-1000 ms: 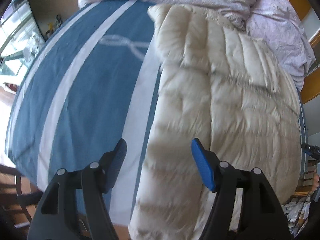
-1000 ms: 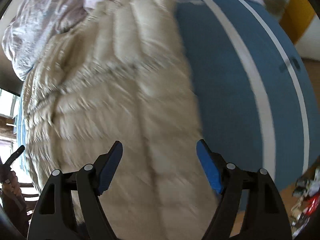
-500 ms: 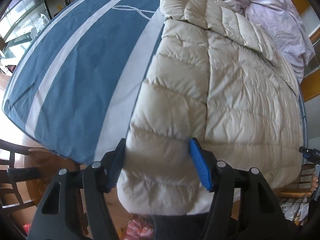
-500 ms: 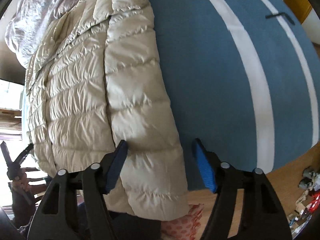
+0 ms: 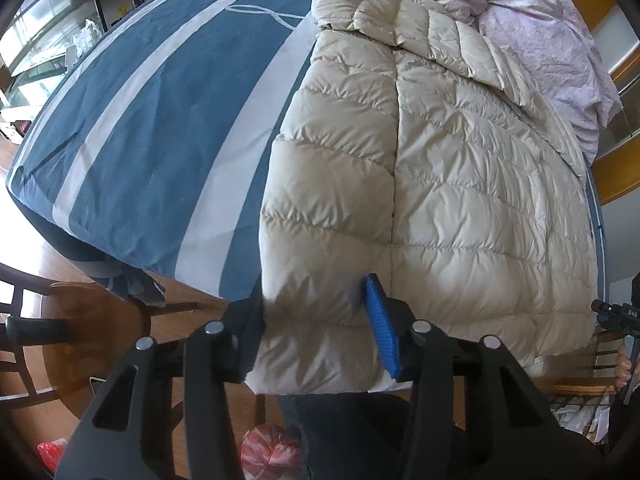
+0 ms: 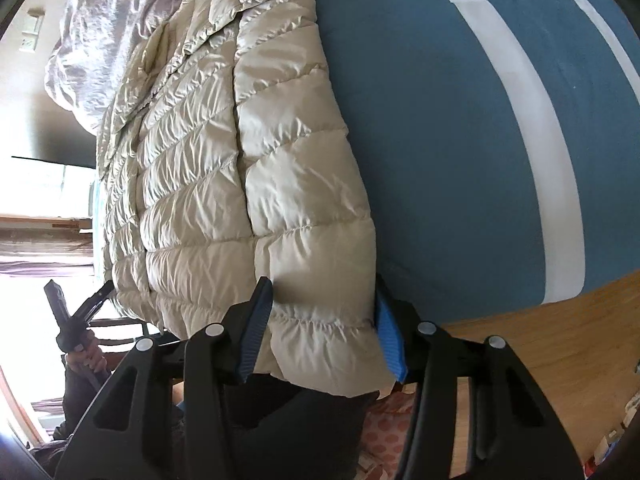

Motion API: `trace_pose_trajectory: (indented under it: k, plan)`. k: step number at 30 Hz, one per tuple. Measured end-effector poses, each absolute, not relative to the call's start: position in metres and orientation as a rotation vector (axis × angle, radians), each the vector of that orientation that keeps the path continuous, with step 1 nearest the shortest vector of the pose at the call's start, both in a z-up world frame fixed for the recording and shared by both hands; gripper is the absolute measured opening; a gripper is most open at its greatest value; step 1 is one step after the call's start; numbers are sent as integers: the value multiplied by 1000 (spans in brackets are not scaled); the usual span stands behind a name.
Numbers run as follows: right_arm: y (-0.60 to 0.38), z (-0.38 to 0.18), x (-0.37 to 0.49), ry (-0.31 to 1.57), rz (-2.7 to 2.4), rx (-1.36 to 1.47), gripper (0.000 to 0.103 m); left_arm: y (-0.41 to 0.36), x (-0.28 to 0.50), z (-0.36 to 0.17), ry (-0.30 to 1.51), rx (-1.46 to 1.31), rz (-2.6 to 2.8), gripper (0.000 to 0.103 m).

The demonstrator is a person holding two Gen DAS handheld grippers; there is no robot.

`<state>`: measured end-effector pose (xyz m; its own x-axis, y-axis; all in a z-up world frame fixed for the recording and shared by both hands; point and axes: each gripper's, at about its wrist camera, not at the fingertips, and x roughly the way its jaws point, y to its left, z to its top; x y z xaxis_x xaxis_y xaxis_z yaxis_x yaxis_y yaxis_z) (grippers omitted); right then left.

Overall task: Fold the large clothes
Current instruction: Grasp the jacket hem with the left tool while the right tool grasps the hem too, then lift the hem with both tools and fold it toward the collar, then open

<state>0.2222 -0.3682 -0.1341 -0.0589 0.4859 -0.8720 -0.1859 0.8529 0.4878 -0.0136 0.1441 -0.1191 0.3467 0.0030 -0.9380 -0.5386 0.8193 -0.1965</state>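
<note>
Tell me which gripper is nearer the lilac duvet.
Left, as far as these views show. Both grippers are closing on the jacket's near hem; the duvet lies at the far end, on the left gripper's side of the jacket.

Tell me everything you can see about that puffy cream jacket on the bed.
The cream jacket is quilted in shiny, wrinkled, puffy bands. It lies flat on the blue-and-white striped bedcover, sleeves folded in, its top end by the crumpled lilac bedding. Its hem hangs off the bed's near edge. The left gripper and right gripper each straddle a hem corner, jaws closing, pads pressing the fabric.
</note>
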Motion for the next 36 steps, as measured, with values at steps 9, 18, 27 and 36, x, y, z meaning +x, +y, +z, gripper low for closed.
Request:
trace_pose_trajectory:
  k: [9,18,27,36]
  plan:
    - [-339,-132,218,1518,575,184,11,137,-11,-118,1184,-493,394,16]
    - [-315,-106,220,1410,575,12,8,136,-2,-93,1147,-423,416,7]
    - [-304,-83,241,1293,580,4,8,145,11,-58,1052,-390,459,6]
    - [-283,-42,287,1155,552,39,8,171,60,-11,933,-357,480,6]
